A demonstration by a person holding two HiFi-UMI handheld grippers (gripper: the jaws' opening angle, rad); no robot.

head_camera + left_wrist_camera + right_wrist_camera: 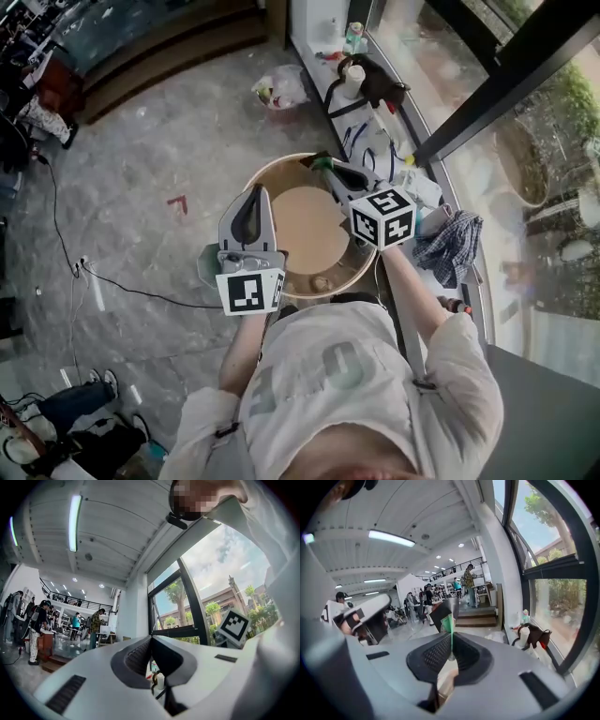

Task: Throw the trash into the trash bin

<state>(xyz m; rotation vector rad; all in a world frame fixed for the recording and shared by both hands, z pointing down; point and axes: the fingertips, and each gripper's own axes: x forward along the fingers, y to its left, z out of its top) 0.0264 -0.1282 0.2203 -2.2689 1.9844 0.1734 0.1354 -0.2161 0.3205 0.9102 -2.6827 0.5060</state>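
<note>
1. While you hold the right gripper [451,632] over the trash bin [277,161], its jaws are clamped on a thin green-and-black wrapper [444,611].
2. The wrapper stands edge-on in the pinch. It projects past the tips toward 12 o'clock in the right gripper view.
3. Head view: the wrapper lies over the bin's 12 o'clock rim.
4. Your left gripper [253,194] is at the bin's 9 o'clock side. Its jaws are together with nothing between them.

The right hand-held gripper [451,639] pinches a thin green wrapper [447,619].
</note>
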